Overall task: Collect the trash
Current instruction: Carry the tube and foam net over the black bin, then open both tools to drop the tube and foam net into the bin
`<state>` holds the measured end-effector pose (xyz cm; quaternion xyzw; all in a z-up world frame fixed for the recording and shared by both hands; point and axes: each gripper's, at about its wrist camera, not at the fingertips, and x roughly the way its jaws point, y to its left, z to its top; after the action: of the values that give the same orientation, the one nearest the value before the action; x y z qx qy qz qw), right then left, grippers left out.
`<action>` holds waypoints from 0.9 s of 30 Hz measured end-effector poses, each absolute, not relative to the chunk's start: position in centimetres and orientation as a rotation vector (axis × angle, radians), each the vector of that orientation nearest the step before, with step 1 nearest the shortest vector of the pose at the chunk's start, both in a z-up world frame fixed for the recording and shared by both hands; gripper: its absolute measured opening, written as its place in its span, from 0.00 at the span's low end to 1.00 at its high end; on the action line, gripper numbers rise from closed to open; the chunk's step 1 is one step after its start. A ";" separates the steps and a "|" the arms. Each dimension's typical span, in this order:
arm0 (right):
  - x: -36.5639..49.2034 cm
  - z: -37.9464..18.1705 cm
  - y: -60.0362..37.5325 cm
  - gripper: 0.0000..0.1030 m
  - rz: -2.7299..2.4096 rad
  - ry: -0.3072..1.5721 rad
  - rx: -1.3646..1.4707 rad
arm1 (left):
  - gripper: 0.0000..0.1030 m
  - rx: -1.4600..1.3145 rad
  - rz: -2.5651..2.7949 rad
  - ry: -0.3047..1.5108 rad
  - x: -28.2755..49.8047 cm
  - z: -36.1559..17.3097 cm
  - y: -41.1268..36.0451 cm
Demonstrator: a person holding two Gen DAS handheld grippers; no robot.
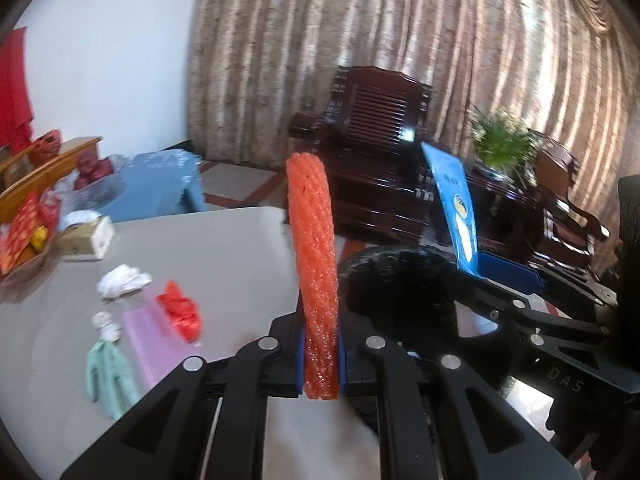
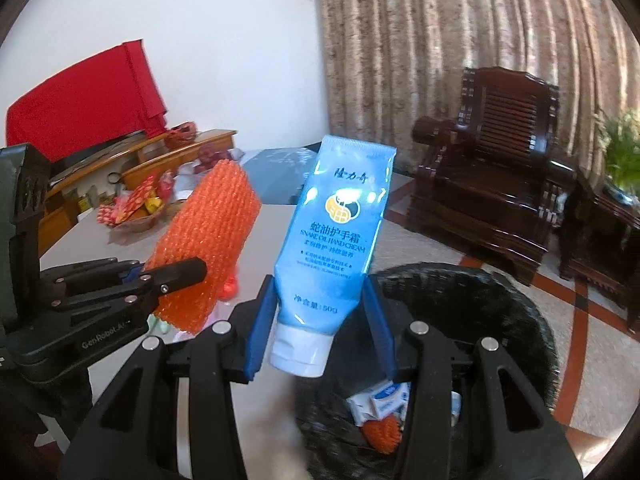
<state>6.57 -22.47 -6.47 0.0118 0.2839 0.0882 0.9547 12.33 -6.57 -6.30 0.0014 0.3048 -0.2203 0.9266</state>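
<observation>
My left gripper (image 1: 321,364) is shut on an orange foam net sleeve (image 1: 314,264) that stands upright between its blue pads, above the grey table's (image 1: 224,256) right edge. My right gripper (image 2: 320,320) is shut on a blue hand cream tube (image 2: 340,232), cap end toward the camera, beside the rim of a black trash bin (image 2: 480,300). Inside the bin lie a white carton (image 2: 380,400) and an orange net piece (image 2: 382,432). On the table lie crumpled white paper (image 1: 123,280), a red plastic scrap (image 1: 180,310), a pink sheet (image 1: 148,340) and a green item (image 1: 106,372).
A tissue box (image 1: 86,240) and a basket with red packets (image 1: 24,236) sit at the table's far left. A dark wooden armchair (image 1: 372,140), a potted plant (image 1: 500,144) and a blue stool (image 1: 160,184) stand beyond the table and bin.
</observation>
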 end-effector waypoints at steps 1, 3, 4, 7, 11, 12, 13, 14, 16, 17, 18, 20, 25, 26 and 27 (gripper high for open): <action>6.4 -6.6 -23.2 0.42 0.163 0.578 0.028 | 0.11 0.007 -0.466 0.628 12.5 -6.4 -7.3; 6.3 -7.0 -24.6 0.42 0.136 0.582 0.035 | 0.11 0.014 -0.501 0.639 12.8 -6.8 -8.9; 6.3 -7.2 -25.2 0.42 0.121 0.585 0.035 | 0.11 0.016 -0.517 0.645 13.0 -7.0 -9.8; 6.3 -8.3 -27.2 0.42 0.080 0.600 0.040 | 0.11 0.032 -0.564 0.661 13.6 -7.7 -12.4; 6.2 -9.7 -29.4 0.42 0.037 0.620 0.044 | 0.11 0.053 -0.611 0.677 14.3 -8.8 -15.3; 6.2 -10.1 -29.8 0.42 0.029 0.625 0.048 | 0.11 0.056 -0.620 0.681 14.4 -9.0 -15.9; 6.2 -10.4 -30.3 0.42 0.020 0.632 0.054 | 0.11 0.059 -0.631 0.687 14.5 -9.3 -16.5; 6.2 -11.0 -30.9 0.42 0.008 0.642 0.060 | 0.11 0.066 -0.642 0.693 14.6 -9.6 -17.2; 6.3 -11.8 -31.5 0.42 -0.008 0.660 0.063 | 0.11 0.075 -0.654 0.700 14.7 -10.0 -17.9; 6.5 -12.2 -31.8 0.42 -0.016 0.670 0.064 | 0.11 0.080 -0.662 0.706 14.8 -10.3 -18.4; 6.6 -12.8 -32.1 0.42 -0.022 0.686 0.065 | 0.11 0.083 -0.667 0.711 14.9 -10.5 -18.8; 6.9 -13.9 -32.6 0.42 -0.039 0.713 0.065 | 0.13 0.086 -0.689 0.732 15.1 -11.1 -19.4; 6.6 -15.0 -33.2 0.67 -0.086 0.728 0.061 | 0.63 0.040 -0.676 0.733 15.1 -11.5 -18.9; 6.4 -15.0 -33.2 0.72 -0.097 0.720 0.060 | 0.63 0.036 -0.680 0.734 15.1 -11.5 -18.7; 6.3 -14.8 -33.3 0.73 -0.103 0.715 0.062 | 0.64 0.036 -0.678 0.736 15.1 -11.5 -18.5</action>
<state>6.25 -33.31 -14.84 0.0303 0.3499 -0.0503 0.9350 15.09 -18.48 -11.47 0.0173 0.3526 -0.3249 0.8774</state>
